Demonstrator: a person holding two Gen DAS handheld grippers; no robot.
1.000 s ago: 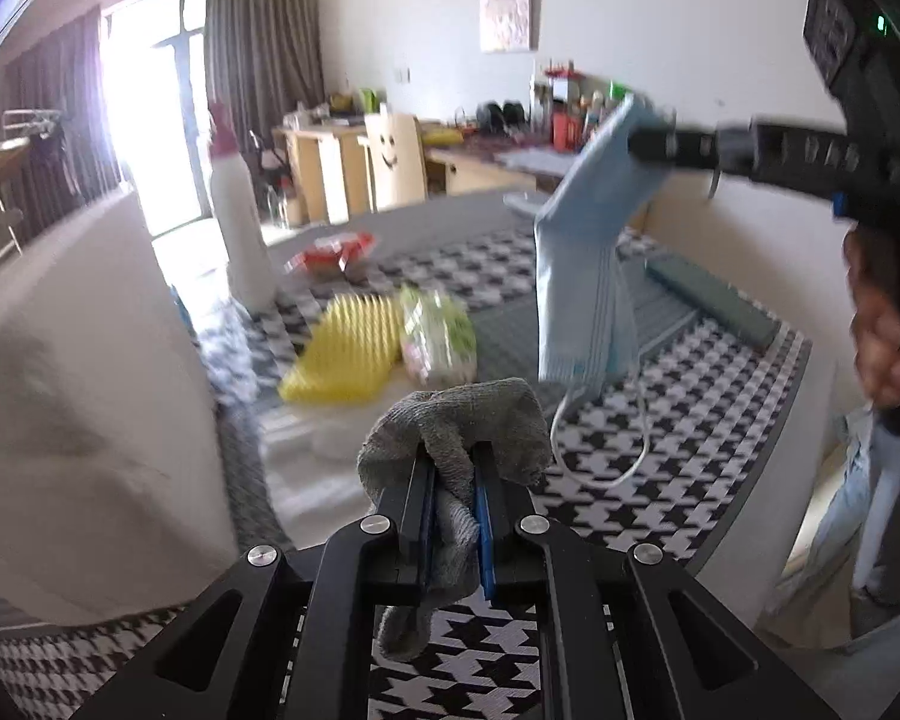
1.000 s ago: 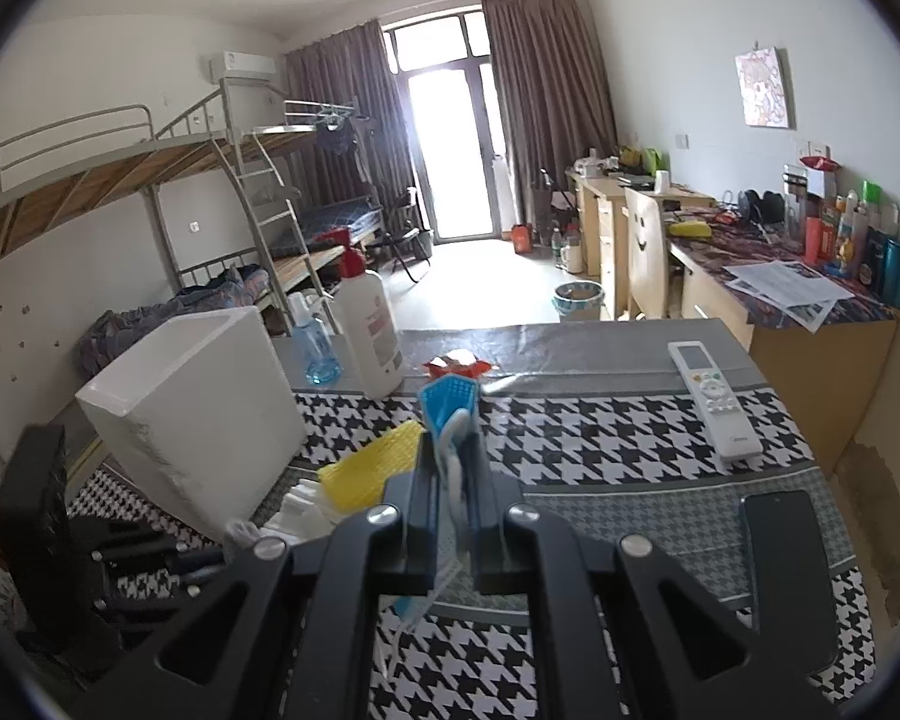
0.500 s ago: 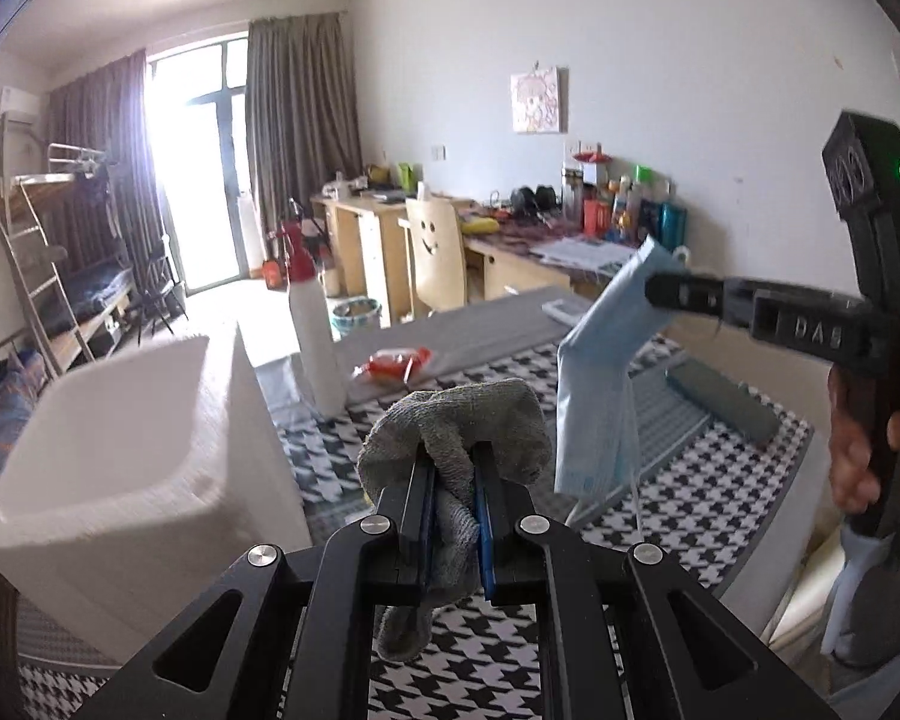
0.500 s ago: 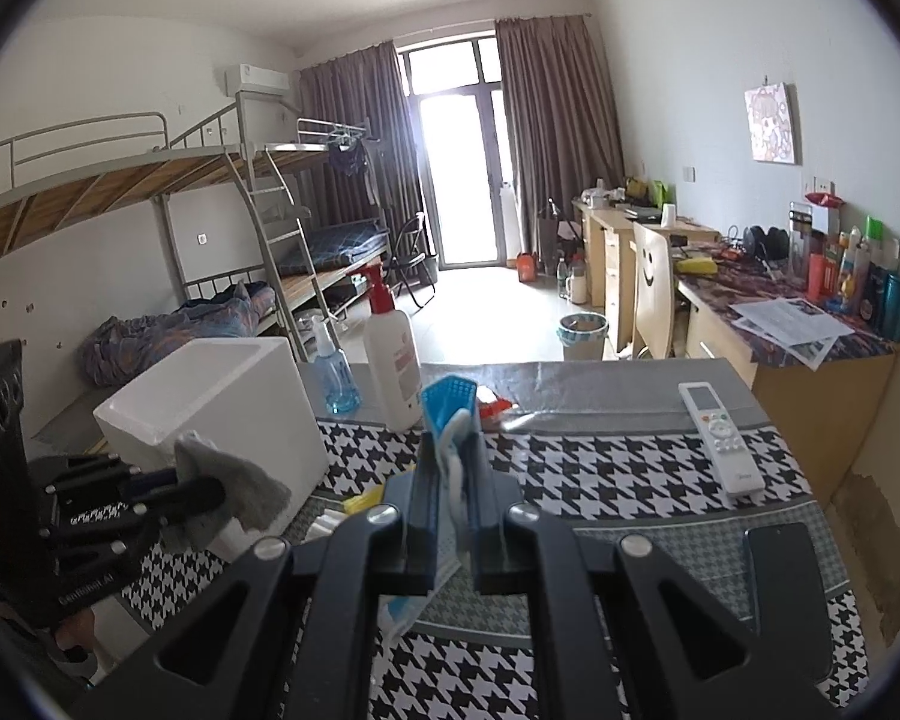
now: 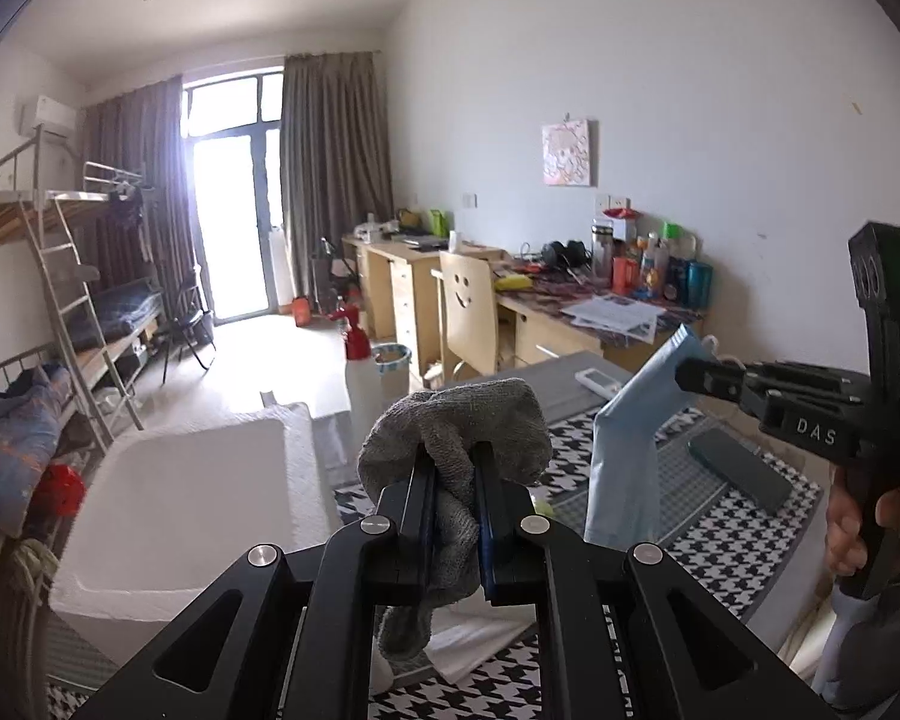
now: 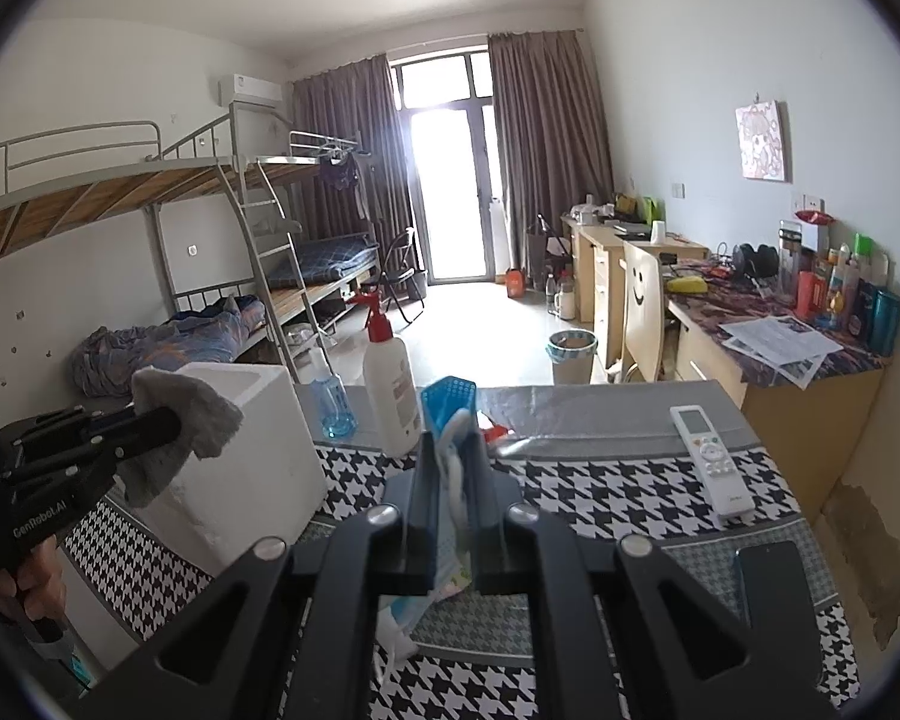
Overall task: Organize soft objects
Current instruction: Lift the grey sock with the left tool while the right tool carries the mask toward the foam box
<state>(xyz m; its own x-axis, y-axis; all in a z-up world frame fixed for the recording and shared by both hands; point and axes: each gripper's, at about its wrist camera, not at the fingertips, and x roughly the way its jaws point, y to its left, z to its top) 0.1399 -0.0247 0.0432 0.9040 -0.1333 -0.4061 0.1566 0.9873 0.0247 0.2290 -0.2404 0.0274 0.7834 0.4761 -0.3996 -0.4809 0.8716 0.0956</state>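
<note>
My left gripper (image 5: 453,468) is shut on a grey cloth (image 5: 450,420) and holds it up beside the open white foam box (image 5: 180,498). In the right wrist view the left gripper (image 6: 168,420) and its grey cloth (image 6: 192,414) hang at the box's (image 6: 252,450) near left corner. My right gripper (image 6: 453,450) is shut on a light blue face mask (image 6: 447,408), lifted above the houndstooth table (image 6: 600,492). In the left wrist view the right gripper (image 5: 690,375) holds the mask (image 5: 630,450), which hangs down to the right of the cloth.
A white pump bottle (image 6: 390,384) and a blue bottle (image 6: 330,396) stand behind the box. A white remote (image 6: 711,456) and a dark phone (image 6: 774,576) lie on the table's right side. A white cloth (image 5: 480,642) lies under the left gripper.
Both grippers have risen and tilted up, each still holding its item. The left gripper with the grey cloth has moved up to the foam box's side.
</note>
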